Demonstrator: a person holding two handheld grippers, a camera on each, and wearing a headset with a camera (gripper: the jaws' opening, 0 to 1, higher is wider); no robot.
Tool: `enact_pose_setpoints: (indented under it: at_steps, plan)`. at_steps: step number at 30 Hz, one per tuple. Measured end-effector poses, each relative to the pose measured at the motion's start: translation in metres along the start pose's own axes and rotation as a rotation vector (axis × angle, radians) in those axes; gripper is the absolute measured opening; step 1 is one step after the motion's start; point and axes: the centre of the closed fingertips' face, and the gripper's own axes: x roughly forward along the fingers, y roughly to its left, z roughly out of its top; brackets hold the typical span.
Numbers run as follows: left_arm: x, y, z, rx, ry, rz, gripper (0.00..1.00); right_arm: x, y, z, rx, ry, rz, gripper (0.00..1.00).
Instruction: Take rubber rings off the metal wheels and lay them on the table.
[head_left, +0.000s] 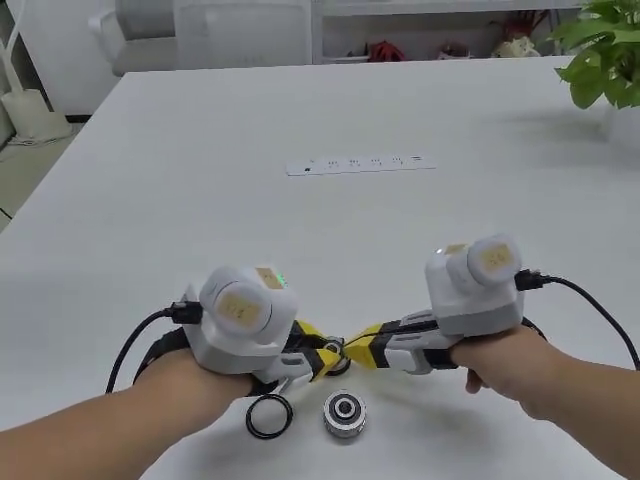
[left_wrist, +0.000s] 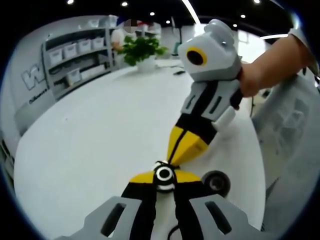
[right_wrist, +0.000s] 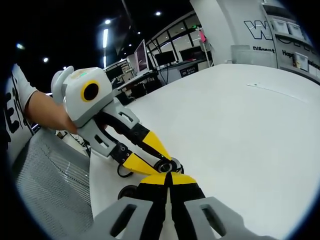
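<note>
Wheel (left_wrist: 164, 174): sitting clamped between the yellow tips of the left gripper (head_left: 318, 362), apparently being held low over the table (head_left: 300, 230); carrying a dark band round the rim, judged to be a ring not yet off.
Right gripper (right_wrist: 168, 175): pressing its tips against that wheel's rim, jaws lying together; hiding any rubber pinched between them, so not telling.
Loose ring (head_left: 270, 415): lying flat on the table near the left gripper, judged to be one already off.
Bare wheel (head_left: 344, 413): resting on the table just beside the loose ring, almost under the meeting tips.
Slipping: risking the rubber snapping back onto the rim, through pulling with too thin a bite at the tips.
Twisting: risking the wheel rolling out of the left jaws and dropping, through tugging sideways against a narrow two-point clamp.
Flinging: risking the ring shooting off across the table instead of being laid down, through stretching it hard and letting it come free all at once.
Crowding: risking a knock to the loose ring or the bare wheel, through working so close above them; bare wheel likely rolling if struck.
Clashing: risking the two pairs of tips jamming together, through pushing in instead of peeling outward.
</note>
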Motion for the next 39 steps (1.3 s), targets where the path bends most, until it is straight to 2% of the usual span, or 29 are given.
enact_pose_setpoints:
  at_steps: [12,19,23,25,30,39]
  plan:
    - [0.000,-0.002,0.000,-0.001,-0.007,0.001,0.13,0.000,0.009,0.001,-0.001,-0.018,0.038,0.00]
    - [0.000,-0.003,0.000,0.026,-0.014,-0.011,0.14,0.001,0.004,0.001,0.013,-0.023,0.017,0.00]
    - [0.000,-0.003,0.000,0.009,-0.015,-0.034,0.14,0.000,0.002,0.002,0.027,-0.033,0.006,0.00]
    - [-0.002,-0.002,0.001,-0.010,-0.016,-0.044,0.14,-0.001,0.001,0.004,0.031,-0.038,0.004,0.00]
    - [-0.007,-0.002,0.001,-0.008,-0.021,-0.046,0.15,-0.003,0.001,0.007,0.032,-0.046,0.001,0.00]
    - [-0.025,-0.005,0.006,-0.011,-0.053,-0.062,0.26,-0.005,0.004,0.011,0.036,-0.056,0.004,0.00]
